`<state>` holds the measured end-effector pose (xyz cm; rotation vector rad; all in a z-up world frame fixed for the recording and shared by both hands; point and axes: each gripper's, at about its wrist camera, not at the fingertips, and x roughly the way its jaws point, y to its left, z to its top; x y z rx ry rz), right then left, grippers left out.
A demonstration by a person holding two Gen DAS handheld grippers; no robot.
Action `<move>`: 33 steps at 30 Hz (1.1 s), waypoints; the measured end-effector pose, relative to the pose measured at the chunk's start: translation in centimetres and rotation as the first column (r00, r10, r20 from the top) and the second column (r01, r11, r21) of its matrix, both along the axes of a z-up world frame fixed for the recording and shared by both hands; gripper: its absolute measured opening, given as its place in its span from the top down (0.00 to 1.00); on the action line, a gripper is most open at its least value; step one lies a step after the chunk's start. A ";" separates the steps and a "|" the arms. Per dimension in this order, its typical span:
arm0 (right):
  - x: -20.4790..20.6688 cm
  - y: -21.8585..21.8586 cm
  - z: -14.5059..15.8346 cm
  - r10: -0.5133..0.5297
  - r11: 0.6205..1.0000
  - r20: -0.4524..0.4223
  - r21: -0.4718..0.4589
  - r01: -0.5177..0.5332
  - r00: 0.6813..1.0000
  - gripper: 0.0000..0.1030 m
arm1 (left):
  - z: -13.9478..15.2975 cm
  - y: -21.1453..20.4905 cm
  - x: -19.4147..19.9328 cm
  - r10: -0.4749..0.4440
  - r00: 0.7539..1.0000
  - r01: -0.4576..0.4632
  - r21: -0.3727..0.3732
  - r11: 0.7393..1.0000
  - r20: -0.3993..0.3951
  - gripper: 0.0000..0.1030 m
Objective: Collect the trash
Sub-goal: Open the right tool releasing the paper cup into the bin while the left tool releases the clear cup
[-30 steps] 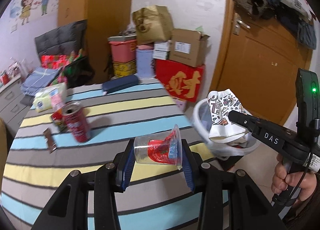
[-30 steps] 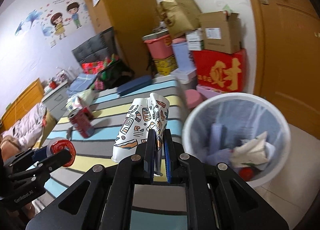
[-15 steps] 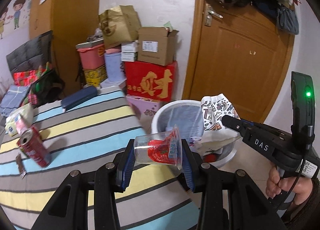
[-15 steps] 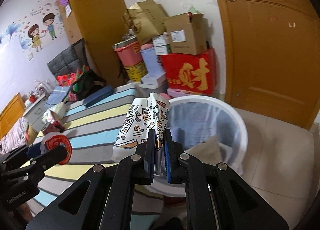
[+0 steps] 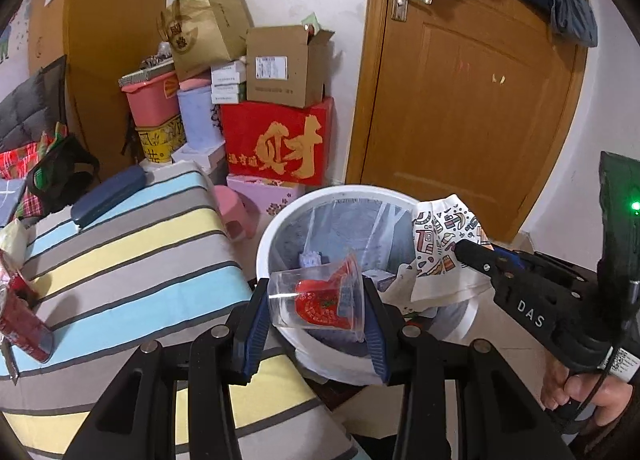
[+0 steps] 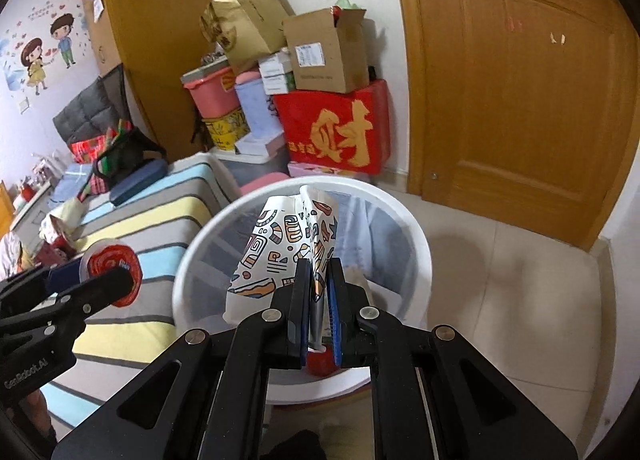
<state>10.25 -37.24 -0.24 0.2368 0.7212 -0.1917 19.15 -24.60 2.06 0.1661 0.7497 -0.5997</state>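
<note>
**Left wrist view: both loads over the bin, release pending**

Left wrist view: left tongs (image 5: 316,310) clamped on a clear plastic cup (image 5: 316,300), held sideways between the blue pads, red crumpled wrapper inside it. Cup hangs over the near rim of the white bin (image 5: 280,220). Right tongs (image 5: 460,248) pinch a crushed paper cup (image 5: 440,256), which sits above the bin's far-right side.

Right wrist view: right tongs (image 6: 318,292) closed tight on the paper cup (image 6: 288,244), jaws nearly together, the cup flattened and creased, white with a coloured doodle print. It is directly over the bin (image 6: 420,260) mouth.

Step in hand, by my reading: the drop. Both pieces are carried to the bin; neither is let go yet. Next move calls for opening each pair of tongs while the load is inside the rim line; the plastic cup looks closest to the edge and may want a nudge further in.

Materials: bin is smooth round plastic with a thin translucent liner, already holding paper scraps. Plastic cup is thin, glossy, light. A dented red can (image 5: 24,320) lies on the striped cloth (image 5: 140,252), apparently still to collect.
</note>
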 end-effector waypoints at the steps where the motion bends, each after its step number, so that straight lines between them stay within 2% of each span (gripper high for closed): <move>1: 0.1 -0.3 -0.1 -0.005 1.000 -0.002 0.001 0.005 1.000 0.92 | -0.2 -0.4 0.1 -0.005 1.000 0.005 0.005 1.000 0.004 0.58; 13: 1.1 -1.1 -0.5 -0.021 0.999 -0.037 -0.043 0.019 0.999 0.91 | -1.1 -2.0 1.5 -0.004 1.000 0.004 0.008 1.000 -0.009 0.58; 15: 1.3 -1.0 -0.5 -0.008 0.998 -0.037 -0.064 0.006 0.999 0.91 | -1.1 -1.9 1.6 -0.005 1.000 0.005 0.003 1.000 -0.009 0.55; 17: 1.3 -0.8 -0.5 -0.010 0.996 -0.036 -0.088 0.007 0.999 0.90 | -1.0 -1.7 1.7 -0.001 1.000 0.001 -0.011 1.000 -0.015 0.47; 18: 1.4 -0.8 -0.5 -0.012 0.996 -0.037 -0.092 0.008 0.999 0.89 | -1.0 -1.6 1.8 0.003 1.000 -0.003 -0.012 1.000 -0.015 0.40; 19: 1.3 -0.8 -0.4 -0.014 0.996 -0.037 -0.092 0.010 0.999 0.87 | -1.0 -1.5 1.8 0.007 1.000 -0.008 -0.015 1.000 -0.014 0.38; 23: 1.2 -0.6 -0.3 -0.015 0.997 -0.028 -0.082 0.012 1.000 0.64 | -0.7 -1.1 1.7 0.012 1.000 -0.012 -0.024 1.000 -0.014 0.38; 24: 1.2 -0.6 -0.3 -0.013 0.997 -0.027 -0.080 0.011 1.000 0.61 | -0.6 -0.9 1.6 0.013 1.000 -0.013 -0.025 1.000 -0.014 0.38; 33: 0.8 0.8 0.4 -0.010 0.998 0.014 -0.068 0.010 1.000 0.61 | 0.1 1.2 0.8 0.048 0.999 -0.048 -0.048 0.998 -0.003 0.38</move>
